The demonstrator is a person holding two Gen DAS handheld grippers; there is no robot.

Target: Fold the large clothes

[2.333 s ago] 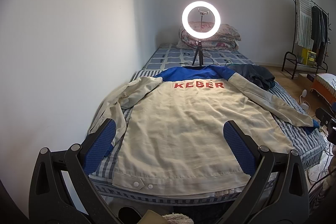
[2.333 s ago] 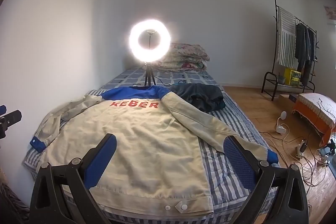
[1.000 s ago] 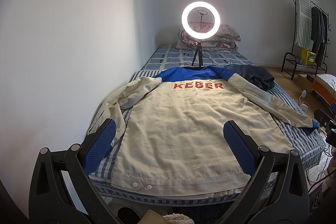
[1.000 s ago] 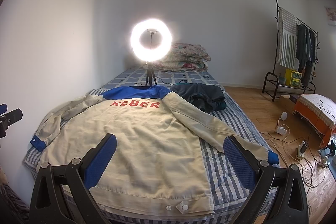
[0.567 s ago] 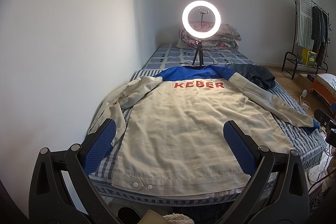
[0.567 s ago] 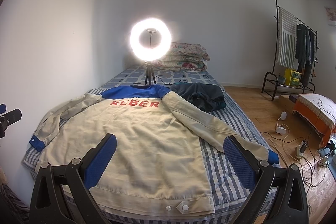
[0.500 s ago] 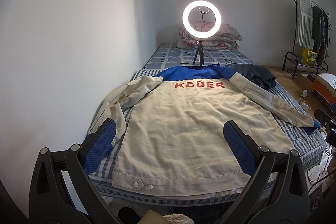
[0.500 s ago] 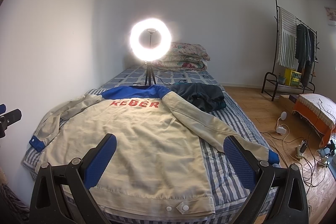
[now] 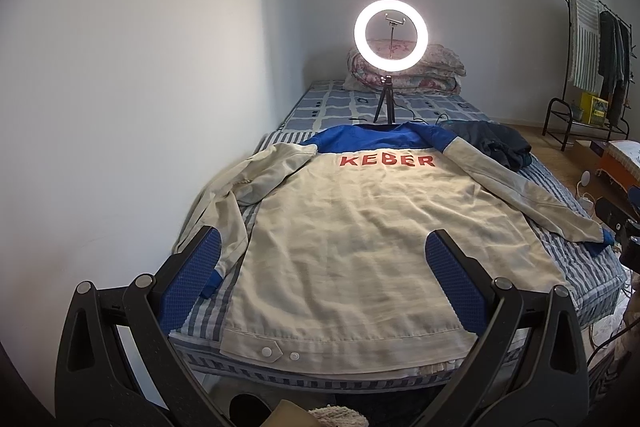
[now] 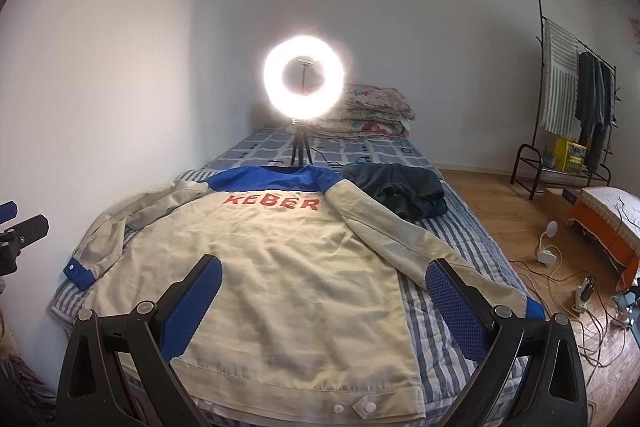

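Striped bedding covers the bed [image 9: 576, 279] that fills both wrist views, set against a pale wall. Nearest, the left gripper [image 9: 320, 267] and the right gripper [image 10: 320, 291] each hover above the foot of the bed, blue-padded fingers spread wide and holding nothing. Just beyond the fingertips lies the cream jacket [image 9: 360, 227], spread flat and back-up, hem towards the tools, both sleeves splayed outward, red "KEBER" lettering under a blue yoke. Farther off, right of the collar, sits a dark garment [image 10: 400, 191]. Beyond the collar stands a lit ring light [image 9: 391, 35] on a small tripod, with folded quilts [image 10: 376, 111] behind it.
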